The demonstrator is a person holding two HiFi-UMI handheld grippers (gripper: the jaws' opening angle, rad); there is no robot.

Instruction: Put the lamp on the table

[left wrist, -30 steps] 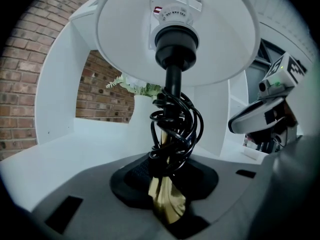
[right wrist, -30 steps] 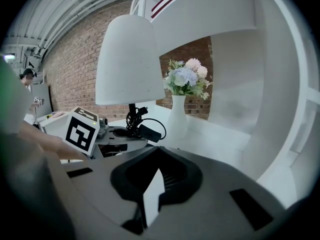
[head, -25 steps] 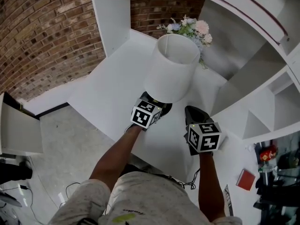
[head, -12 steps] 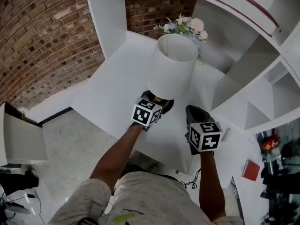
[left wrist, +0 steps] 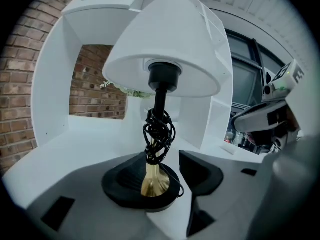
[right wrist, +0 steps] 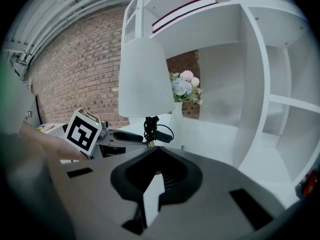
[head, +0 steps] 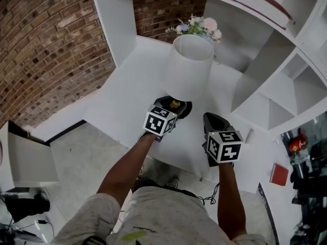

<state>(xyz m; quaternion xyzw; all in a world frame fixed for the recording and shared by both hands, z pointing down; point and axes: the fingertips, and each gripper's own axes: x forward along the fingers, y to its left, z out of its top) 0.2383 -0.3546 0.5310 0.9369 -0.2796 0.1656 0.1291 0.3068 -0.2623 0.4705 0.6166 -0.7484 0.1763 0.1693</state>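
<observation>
The lamp stands upright on the white table, with a white shade, a black stem wound with cord and a brass foot. My left gripper is at its base. Its jaws have just been opening, and the brass foot stands between them, close to the left pad and apart from the right pad. My right gripper hovers to the right of the lamp, empty, its tips together. In the right gripper view the lamp rises behind the left gripper's marker cube.
A vase of flowers stands behind the lamp by the brick wall. White shelving closes the right side, and an upright white panel the back left. The table edge runs in front of me, with floor below left.
Both grippers have drawn back a little toward me. The left jaws, earlier tucked under the shade's rim, now show with the brass foot between them.
</observation>
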